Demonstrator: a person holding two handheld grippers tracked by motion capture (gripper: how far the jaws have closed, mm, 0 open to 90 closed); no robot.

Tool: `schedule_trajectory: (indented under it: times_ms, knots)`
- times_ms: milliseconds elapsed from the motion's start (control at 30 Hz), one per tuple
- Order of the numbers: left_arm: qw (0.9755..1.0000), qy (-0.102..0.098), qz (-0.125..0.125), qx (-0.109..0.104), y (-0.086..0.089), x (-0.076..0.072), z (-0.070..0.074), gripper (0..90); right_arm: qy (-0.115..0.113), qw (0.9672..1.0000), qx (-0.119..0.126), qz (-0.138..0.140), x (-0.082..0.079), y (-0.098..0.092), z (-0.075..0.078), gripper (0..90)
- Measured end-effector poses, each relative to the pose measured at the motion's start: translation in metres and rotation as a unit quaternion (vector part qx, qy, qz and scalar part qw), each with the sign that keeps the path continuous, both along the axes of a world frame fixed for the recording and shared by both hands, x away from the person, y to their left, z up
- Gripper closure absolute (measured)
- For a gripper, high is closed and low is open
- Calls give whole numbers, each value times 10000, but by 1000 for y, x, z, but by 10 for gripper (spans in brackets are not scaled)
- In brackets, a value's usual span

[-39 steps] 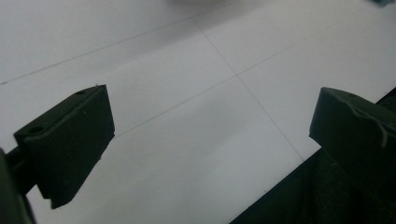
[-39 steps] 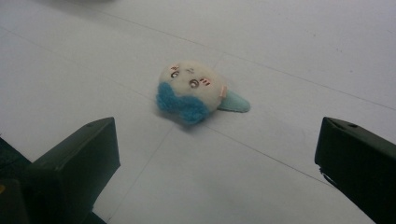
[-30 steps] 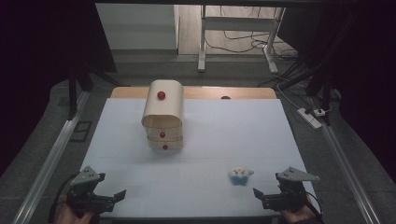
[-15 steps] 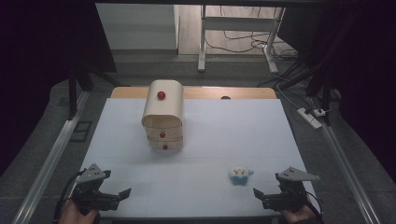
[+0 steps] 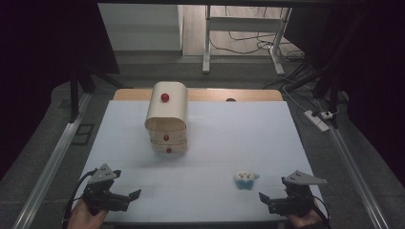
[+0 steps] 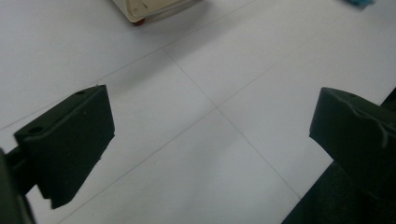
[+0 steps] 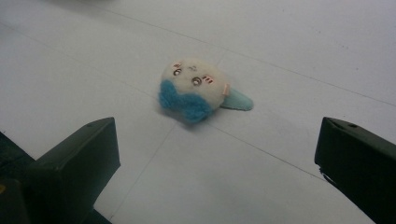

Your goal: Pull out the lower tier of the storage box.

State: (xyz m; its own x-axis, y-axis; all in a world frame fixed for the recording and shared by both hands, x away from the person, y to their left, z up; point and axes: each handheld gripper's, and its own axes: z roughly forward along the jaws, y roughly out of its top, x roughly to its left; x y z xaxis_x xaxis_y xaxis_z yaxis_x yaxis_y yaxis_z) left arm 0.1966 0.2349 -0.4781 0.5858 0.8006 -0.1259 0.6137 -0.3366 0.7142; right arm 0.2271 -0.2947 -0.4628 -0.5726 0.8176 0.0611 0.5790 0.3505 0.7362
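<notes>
The white counter [image 5: 210, 143] carries a wooden drawer chest [image 5: 166, 117] toward its far left. The left hand-held gripper [image 5: 125, 198] and right hand-held gripper [image 5: 268, 202] rest at the near edge, jaws apart and empty. The small plush hair clip [image 5: 246, 179] lies flat just beside the right hand-held gripper, untouched.

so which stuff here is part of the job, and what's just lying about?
In play:
plush hair clip, nearest the open right gripper
wooden drawer box
left gripper, open

Lying about:
power strip on the floor
desk frame behind the table
</notes>
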Motion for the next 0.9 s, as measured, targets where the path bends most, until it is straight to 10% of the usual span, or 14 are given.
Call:
schedule_trajectory:
  times_ms: [333, 900]
  knots:
    - [9985, 191, 1, -523, -3, 11, -6, 5, 5, 10000, 12, 5, 0, 0, 0, 0]
    - [9982, 215, -168, -526, -23, 31, -8, 0, 13, 10000, 41, 7, 0, -1, 0, 0]
